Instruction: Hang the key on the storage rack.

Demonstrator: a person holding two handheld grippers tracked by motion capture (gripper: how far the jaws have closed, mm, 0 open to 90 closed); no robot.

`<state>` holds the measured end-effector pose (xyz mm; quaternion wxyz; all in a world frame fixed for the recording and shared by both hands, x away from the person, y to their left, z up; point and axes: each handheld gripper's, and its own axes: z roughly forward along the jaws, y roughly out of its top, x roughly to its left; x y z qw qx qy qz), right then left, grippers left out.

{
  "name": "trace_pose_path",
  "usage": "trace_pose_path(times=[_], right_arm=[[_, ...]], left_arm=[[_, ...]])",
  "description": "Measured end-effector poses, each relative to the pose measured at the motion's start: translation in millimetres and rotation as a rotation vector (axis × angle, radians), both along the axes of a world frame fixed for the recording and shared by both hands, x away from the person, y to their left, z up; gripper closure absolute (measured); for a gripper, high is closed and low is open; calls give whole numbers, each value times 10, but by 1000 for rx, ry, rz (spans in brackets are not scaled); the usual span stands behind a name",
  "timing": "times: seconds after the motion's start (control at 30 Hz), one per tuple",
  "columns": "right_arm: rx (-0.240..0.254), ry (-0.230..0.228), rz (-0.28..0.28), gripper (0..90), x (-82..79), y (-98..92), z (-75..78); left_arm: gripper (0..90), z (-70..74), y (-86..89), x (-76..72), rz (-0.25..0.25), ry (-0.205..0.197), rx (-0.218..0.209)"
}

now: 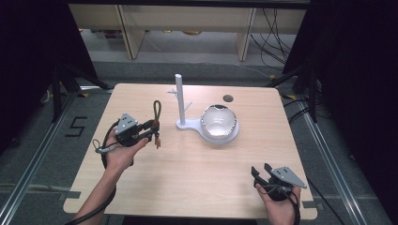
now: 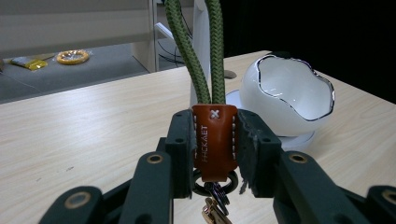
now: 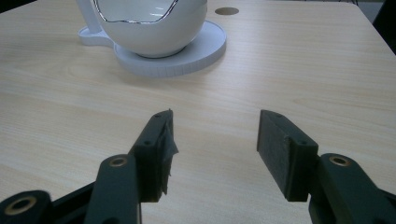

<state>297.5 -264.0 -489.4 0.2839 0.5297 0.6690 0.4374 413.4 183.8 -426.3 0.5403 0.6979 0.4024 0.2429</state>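
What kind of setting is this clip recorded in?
Most likely a lab or data-collection room, not a home: a bare wooden table ringed by black curtains, loose cables on the floor behind, and a taped floor mark beside the table.

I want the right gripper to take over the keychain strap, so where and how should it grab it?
Probably the green cord loop, from the side: it stands free above the brown leather tab, which the left gripper already clamps. The right gripper is open and would fit around both strands.
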Motion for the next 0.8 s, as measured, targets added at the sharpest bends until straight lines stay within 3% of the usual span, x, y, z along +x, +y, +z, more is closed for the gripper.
trace_pose_path(times=[0.27, 0.3, 0.33, 0.43, 0.63, 0.67, 0.7, 0.73, 0.8], right_arm=[[14, -11, 6, 473, -11, -9, -8], [23, -2, -25, 473, -35, 23, 1], [14, -10, -1, 473, -25, 6, 10], [6, -18, -3, 473, -25, 3, 17], [18, -10, -1, 472, -28, -2, 8], [21, 0, -21, 473, -46, 9, 16], [11, -21, -8, 473, -30, -3, 9], [43, -6, -24, 472, -47, 20, 13], [19, -22, -5, 473, -35, -14, 21]], left_arm=[[673, 15, -59, 33, -2, -3, -3], [673, 16, -67, 37, -4, -3, 0], [673, 16, -75, 42, -6, -4, 3], [673, 16, -91, 55, -7, -6, 2], [673, 16, -131, 100, -11, -6, 7], [673, 13, -145, 115, -12, -3, 6], [673, 13, -145, 115, -12, -3, 6], [673, 19, -154, 125, -11, -4, 8], [673, 28, -162, 136, -12, -7, 6]])
